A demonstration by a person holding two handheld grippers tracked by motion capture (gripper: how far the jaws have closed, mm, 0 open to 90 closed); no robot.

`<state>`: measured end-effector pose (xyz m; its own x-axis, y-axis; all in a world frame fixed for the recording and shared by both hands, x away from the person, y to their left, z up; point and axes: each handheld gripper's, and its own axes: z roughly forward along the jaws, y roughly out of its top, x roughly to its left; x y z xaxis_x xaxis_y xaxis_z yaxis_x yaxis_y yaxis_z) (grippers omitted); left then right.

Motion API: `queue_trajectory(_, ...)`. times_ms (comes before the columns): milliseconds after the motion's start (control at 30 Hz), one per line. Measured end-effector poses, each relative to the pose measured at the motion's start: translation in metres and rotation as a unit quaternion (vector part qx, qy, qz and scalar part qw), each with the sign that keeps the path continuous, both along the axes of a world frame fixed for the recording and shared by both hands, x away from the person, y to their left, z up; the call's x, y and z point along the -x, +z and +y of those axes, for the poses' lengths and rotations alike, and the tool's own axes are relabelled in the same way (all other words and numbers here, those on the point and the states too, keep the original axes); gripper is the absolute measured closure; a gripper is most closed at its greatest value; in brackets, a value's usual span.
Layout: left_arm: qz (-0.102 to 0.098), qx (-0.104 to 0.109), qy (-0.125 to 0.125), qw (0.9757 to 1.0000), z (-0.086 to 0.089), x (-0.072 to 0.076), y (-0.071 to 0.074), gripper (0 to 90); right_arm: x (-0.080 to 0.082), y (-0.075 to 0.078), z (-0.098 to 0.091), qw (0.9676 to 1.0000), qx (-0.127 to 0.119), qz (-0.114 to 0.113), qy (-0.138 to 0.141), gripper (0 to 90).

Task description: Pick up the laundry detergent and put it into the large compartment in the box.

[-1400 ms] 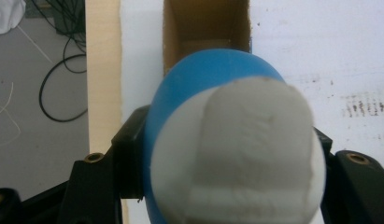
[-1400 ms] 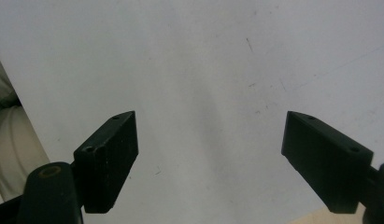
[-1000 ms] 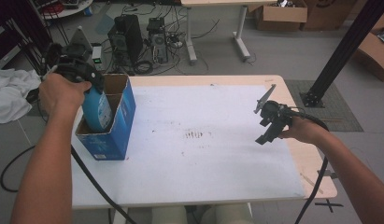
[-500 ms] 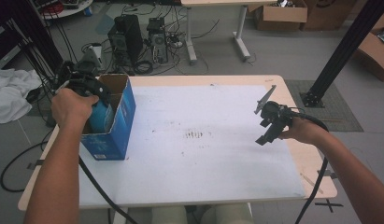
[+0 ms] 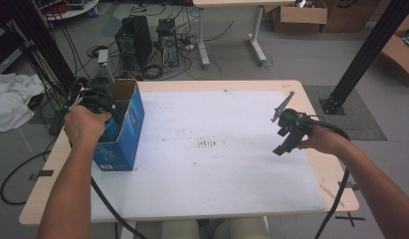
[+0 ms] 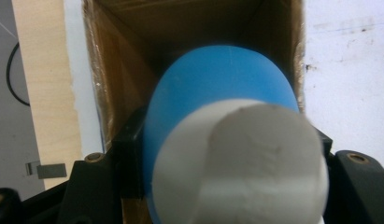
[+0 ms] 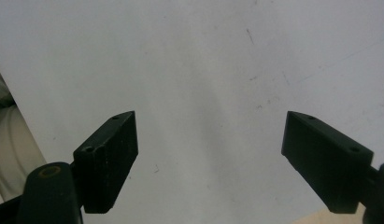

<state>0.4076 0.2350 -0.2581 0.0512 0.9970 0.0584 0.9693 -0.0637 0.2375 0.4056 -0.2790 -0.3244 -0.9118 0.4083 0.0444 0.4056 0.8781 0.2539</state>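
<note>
I see a wooden table (image 5: 311, 94) covered by a white sheet (image 5: 217, 164) with dark scuffs at its centre. At the left of the high view an open blue box (image 5: 123, 130) stands on the table's left edge. My left gripper (image 5: 100, 99) reaches down into it, its jaws clamped on a blue bottle (image 6: 217, 93) with a white cap (image 6: 255, 158); in the left gripper view the bottle sits inside the box's brown cardboard walls. At the right of the high view my right gripper (image 5: 287, 128) hangs above the sheet, well apart from the box, jaws spread wide and holding nothing. Beyond the table, along the top of the frame, the grey floor holds computer towers (image 5: 135, 42), tangled cables (image 5: 57, 55), another table's legs (image 5: 204, 35) and cardboard boxes (image 5: 296, 15). White cloth (image 5: 10, 104) lies far left, a black post (image 5: 366, 55) upper right.
</note>
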Motion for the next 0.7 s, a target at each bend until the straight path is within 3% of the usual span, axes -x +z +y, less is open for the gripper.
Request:
queue_trajectory(600, 0.023, 0.005, -0.005, 0.9997, 0.005, -0.001, -0.026, 37.6, 0.000, 0.001, -0.003, 1.0000, -0.001, -0.001, -0.003, 18.7)
queue_trajectory(700, 0.019, 0.003, -0.007, 0.9998, 0.004, -0.001, -0.027, 37.6, 0.000, 0.001, -0.004, 1.0000, -0.001, 0.000, -0.003, 18.7)
